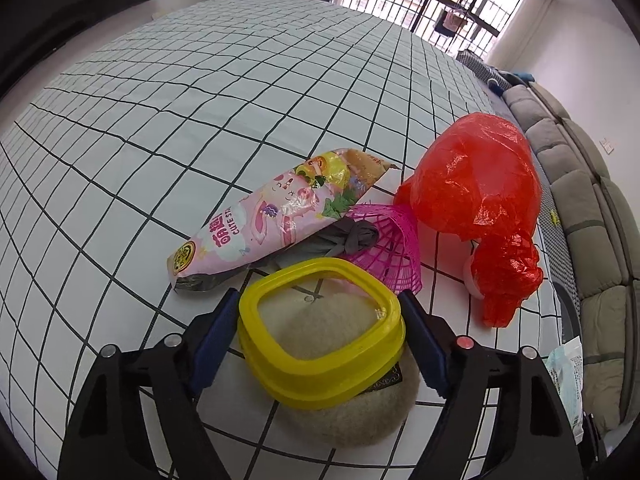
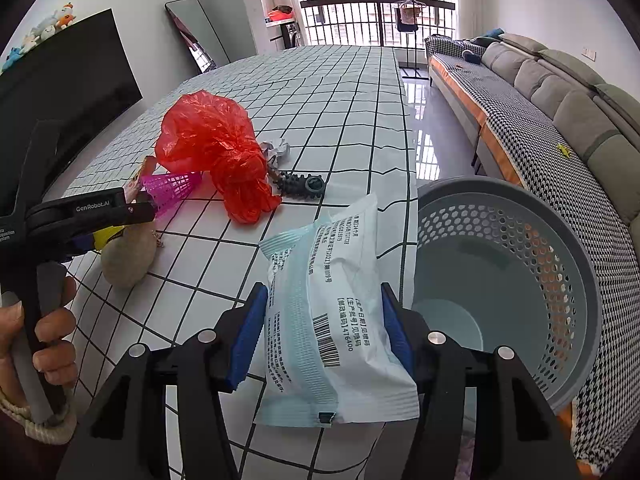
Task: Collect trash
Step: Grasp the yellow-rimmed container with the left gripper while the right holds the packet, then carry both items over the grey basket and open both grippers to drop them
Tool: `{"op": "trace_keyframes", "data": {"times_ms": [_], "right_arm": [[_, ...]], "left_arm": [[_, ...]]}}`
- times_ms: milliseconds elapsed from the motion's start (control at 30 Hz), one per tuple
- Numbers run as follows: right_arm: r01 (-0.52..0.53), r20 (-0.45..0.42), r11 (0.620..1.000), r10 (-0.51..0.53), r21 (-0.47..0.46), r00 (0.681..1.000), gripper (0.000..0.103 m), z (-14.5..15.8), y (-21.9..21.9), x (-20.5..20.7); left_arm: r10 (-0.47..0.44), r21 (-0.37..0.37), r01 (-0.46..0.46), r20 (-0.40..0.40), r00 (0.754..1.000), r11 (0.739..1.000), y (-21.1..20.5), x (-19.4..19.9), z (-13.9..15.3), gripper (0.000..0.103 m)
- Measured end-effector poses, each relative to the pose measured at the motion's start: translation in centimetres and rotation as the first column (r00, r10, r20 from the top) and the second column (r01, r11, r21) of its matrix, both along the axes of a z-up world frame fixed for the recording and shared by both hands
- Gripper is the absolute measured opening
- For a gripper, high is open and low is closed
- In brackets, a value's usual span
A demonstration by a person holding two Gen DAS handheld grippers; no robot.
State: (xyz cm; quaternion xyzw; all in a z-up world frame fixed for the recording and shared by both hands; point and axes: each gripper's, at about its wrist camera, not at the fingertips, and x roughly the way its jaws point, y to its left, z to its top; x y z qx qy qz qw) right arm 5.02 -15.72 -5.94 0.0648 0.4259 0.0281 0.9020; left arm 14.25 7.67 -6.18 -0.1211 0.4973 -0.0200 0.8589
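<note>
My left gripper (image 1: 320, 324) is shut on a yellow-rimmed container (image 1: 320, 332), held over a beige plush pad (image 1: 352, 412) on the checked table (image 1: 200, 100). Beyond it lie a pink snack bag (image 1: 276, 216), a pink mesh net (image 1: 388, 240), a grey rag (image 1: 352, 236) and a red plastic bag (image 1: 476, 184). My right gripper (image 2: 324, 336) is shut on a pale blue wipes packet (image 2: 332, 320), near the table's right edge beside a grey perforated bin (image 2: 520, 280). The left gripper shows in the right wrist view (image 2: 80, 216), as does the red bag (image 2: 216, 144).
A black spiked toy (image 2: 300, 184) and crumpled grey paper (image 2: 276, 148) lie behind the red bag. A sofa (image 2: 560, 92) runs along the right wall. A dark screen (image 2: 60, 80) stands at left. The bin stands on the floor off the table's right edge.
</note>
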Motion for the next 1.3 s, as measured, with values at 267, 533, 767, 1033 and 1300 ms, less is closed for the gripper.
{"op": "trace_keyframes", "data": {"times_ms": [267, 533, 767, 1033, 1300], "right_arm": [[0.003, 0.011, 1.0, -0.003, -0.006, 1.0, 0.054, 0.5, 0.2, -0.5], [0.032, 0.033, 0.999, -0.033, 0.004, 0.999, 0.054, 1.3, -0.9, -1.9], [0.128, 0.049, 0.992, -0.128, 0.006, 0.99, 0.054, 1.6, -4.8, -4.5], [0.26, 0.04, 0.966, -0.26, 0.012, 0.965, 0.054, 0.7, -11.4, -8.2], [0.335, 0.02, 0.941, -0.336, 0.039, 0.942, 0.054, -1.0, -17.4, -9.7]], "left_arm": [[0.003, 0.018, -0.005, 0.083, 0.997, 1.0, 0.3, -1.2, 1.7, 0.075], [-0.075, 0.147, 0.043, 0.218, 0.973, 0.988, -2.6, -4.3, 5.6, 0.075], [-0.228, 0.196, 0.178, 0.273, 0.934, 0.964, -8.6, -7.2, 7.3, 0.075], [-0.419, 0.216, 0.371, 0.252, 0.872, 0.903, -17.5, -10.2, 6.2, 0.075], [-0.54, 0.247, 0.49, 0.21, 0.815, 0.836, -25.0, -11.6, 4.0, 0.075]]}}
